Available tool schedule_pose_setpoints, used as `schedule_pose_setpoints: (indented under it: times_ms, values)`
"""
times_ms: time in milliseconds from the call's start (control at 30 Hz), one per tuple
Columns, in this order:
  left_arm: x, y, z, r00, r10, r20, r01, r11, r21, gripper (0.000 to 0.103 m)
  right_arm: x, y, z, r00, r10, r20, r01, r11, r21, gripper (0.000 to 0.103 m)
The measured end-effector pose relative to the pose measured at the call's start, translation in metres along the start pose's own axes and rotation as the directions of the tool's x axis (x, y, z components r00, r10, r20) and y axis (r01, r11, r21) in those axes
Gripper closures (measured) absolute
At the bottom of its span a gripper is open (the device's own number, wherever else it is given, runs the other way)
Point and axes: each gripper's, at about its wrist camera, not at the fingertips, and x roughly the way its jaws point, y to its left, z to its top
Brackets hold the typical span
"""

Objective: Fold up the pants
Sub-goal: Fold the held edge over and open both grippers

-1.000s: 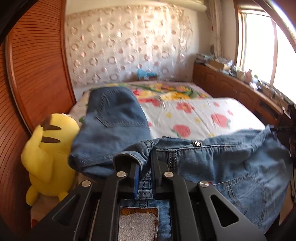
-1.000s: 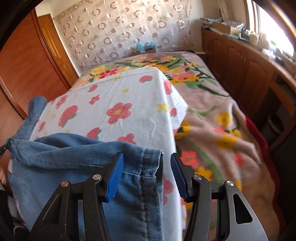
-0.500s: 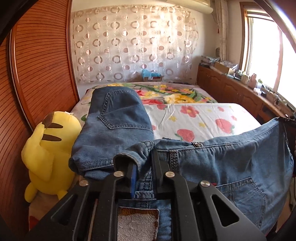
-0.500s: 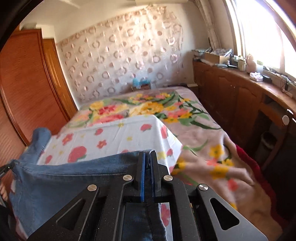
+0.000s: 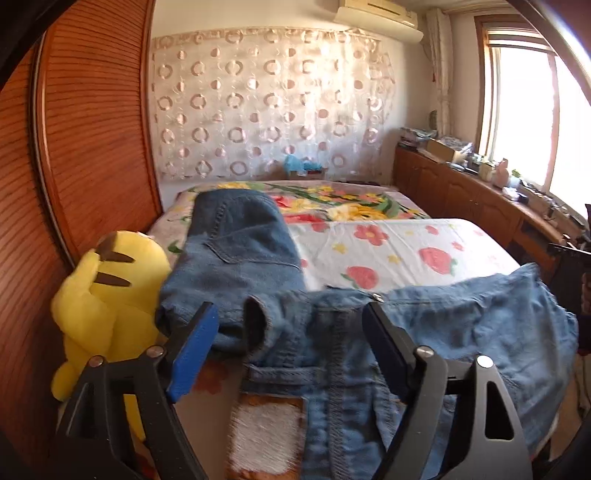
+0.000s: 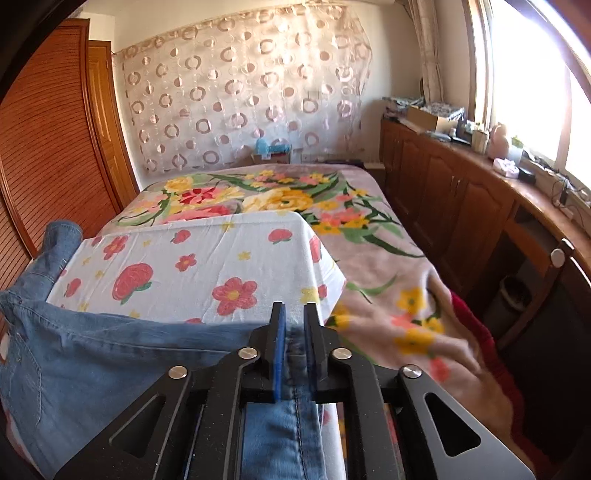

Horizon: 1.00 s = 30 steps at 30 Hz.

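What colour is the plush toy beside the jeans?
Yellow, with dark brown ear tips; the plush toy shows best in the left wrist view.

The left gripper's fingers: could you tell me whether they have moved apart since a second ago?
Yes. The left gripper was clamped on the jeans waistband; its jaws are now opening, the blue pad swung out toward the yellow plush toy, releasing the denim.

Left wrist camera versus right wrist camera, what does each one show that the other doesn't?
Only the left wrist view shows the yellow plush toy, the folded jeans beside it, the air conditioner, and the left gripper, its fingers opening, off the waistband between them. Only the right wrist view shows the right gripper clamped on a denim edge, though its fingers are easing apart, and the blanket's red border. Both show the strawberry-print sheet, circle-patterned curtain, wooden cabinets and window.
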Motion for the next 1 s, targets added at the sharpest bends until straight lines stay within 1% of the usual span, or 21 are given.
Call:
schedule_pose_setpoints:
  times_ms: [100, 167, 200, 300, 400, 500, 733, 900, 1000]
  values:
    - [-0.003, -0.014, -0.004, 1.000, -0.016, -0.001, 0.016, 1.000, 0.022, 0.021, -0.011, 0.004, -0.008, 1.000, -0.003, 0.024, 0.004, 1.000, -0.016, 0.089]
    - [-0.007, -0.024, -0.007, 1.000, -0.019, 0.005, 0.019, 0.999, 0.035, 0.021, -0.021, 0.007, -0.016, 0.999, 0.010, 0.042, -0.009, 1.000, -0.027, 0.083]
    - [-0.008, -0.028, -0.008, 1.000, -0.020, 0.006, 0.020, 0.999, 0.038, 0.021, -0.027, 0.009, -0.021, 0.999, 0.021, 0.044, -0.019, 0.999, -0.029, 0.079]
    - [-0.011, -0.044, -0.012, 0.999, -0.047, -0.001, 0.047, 0.998, 0.043, 0.021, -0.040, 0.014, -0.038, 0.998, 0.037, 0.046, -0.035, 0.999, -0.041, 0.077]
    - [-0.013, -0.058, -0.015, 0.998, -0.061, -0.003, 0.061, 0.996, 0.060, 0.021, -0.052, 0.018, -0.056, 0.998, 0.058, 0.037, -0.056, 0.997, -0.049, 0.071]
    - [-0.015, -0.072, -0.017, 0.997, -0.077, -0.006, 0.077, 0.994, 0.073, 0.021, -0.062, 0.021, -0.071, 0.997, 0.073, 0.016, -0.072, 0.996, -0.054, 0.071]
    - [-0.017, -0.100, -0.023, 0.993, -0.115, -0.026, 0.117, 0.988, 0.100, 0.021, -0.079, 0.033, -0.096, 0.997, 0.071, -0.019, -0.072, 0.993, -0.092, 0.070]
    - [-0.017, -0.113, -0.029, 0.989, -0.139, -0.048, 0.143, 0.984, 0.106, 0.021, -0.083, 0.028, -0.101, 0.996, 0.087, -0.035, -0.089, 0.994, -0.064, 0.070]
    - [-0.018, -0.120, -0.034, 0.986, -0.155, -0.060, 0.161, 0.981, 0.110, 0.021, -0.086, 0.025, -0.100, 0.997, 0.066, -0.031, -0.068, 0.995, -0.075, 0.069]
